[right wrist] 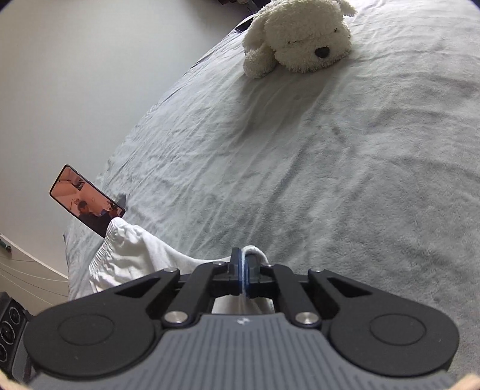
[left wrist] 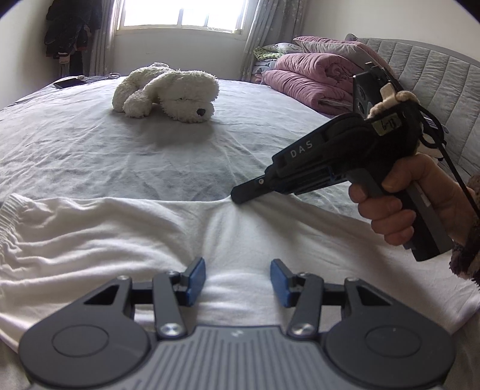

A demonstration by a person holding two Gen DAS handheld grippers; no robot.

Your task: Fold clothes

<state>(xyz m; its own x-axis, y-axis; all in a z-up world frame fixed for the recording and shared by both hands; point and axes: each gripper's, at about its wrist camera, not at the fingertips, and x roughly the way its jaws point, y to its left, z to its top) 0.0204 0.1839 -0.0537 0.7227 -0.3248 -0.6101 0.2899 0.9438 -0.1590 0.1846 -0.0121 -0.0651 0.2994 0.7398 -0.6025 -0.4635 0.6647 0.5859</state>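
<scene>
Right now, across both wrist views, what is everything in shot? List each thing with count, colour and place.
white garment: one, white, spread on the near part of the bed, elastic hem at its left end
bed sheet: one, pale grey, covers the bed
plush dog: one, cream, lying mid-bed beyond the garment
folded quilts: a pile, pink, by the grey headboard
phone: one, dark with lit screen, at the bed's edge
dark clothes: hanging left of the window
left gripper: open, over the garment
right gripper: shut on the garment's far edge
hand: one, holding the right gripper's handle
</scene>
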